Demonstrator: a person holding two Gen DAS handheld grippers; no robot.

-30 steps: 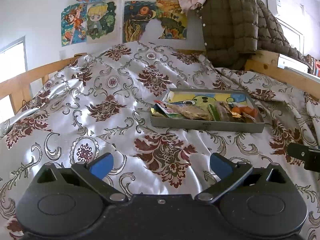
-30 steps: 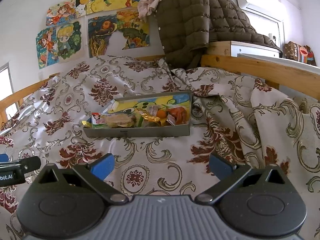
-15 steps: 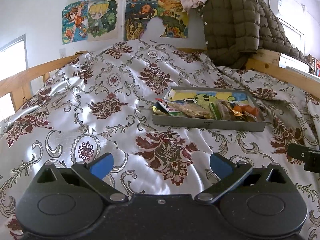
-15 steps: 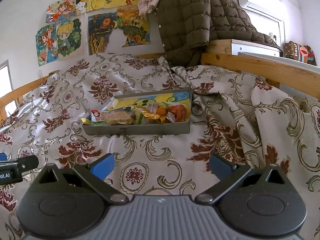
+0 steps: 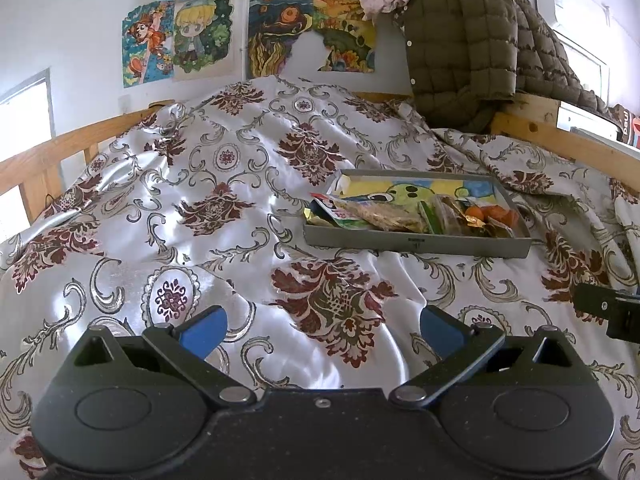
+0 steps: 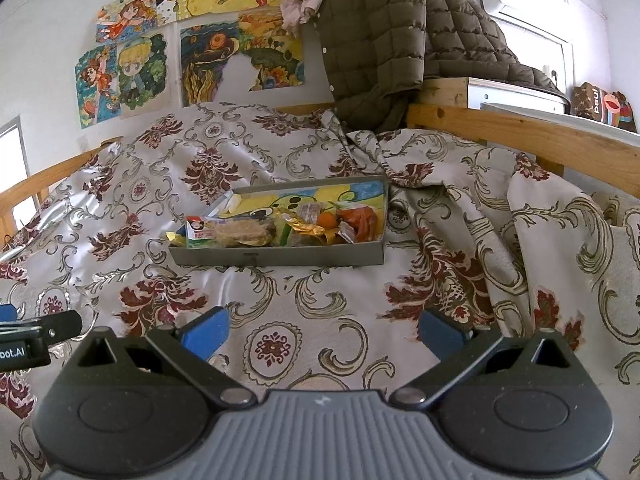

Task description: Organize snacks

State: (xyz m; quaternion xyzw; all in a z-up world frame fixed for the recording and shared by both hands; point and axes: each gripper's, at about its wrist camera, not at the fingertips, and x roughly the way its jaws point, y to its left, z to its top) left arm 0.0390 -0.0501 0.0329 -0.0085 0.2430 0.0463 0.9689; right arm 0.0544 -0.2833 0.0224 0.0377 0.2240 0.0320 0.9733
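Observation:
A shallow grey tray with a cartoon-printed bottom lies on the patterned bedspread; it also shows in the right wrist view. Several wrapped snacks fill its near side, among them a white packet, gold wrappers and orange pieces. My left gripper is open and empty, well short of the tray, which lies ahead to the right. My right gripper is open and empty, with the tray ahead and slightly left.
The silver and maroon bedspread covers the bed, bunched into folds at the right. Wooden bed rails run along both sides. A brown quilted jacket hangs at the back. Drawings cover the wall.
Both grippers have drifted slightly closer to the tray and stayed open. The tray and snacks have not moved.

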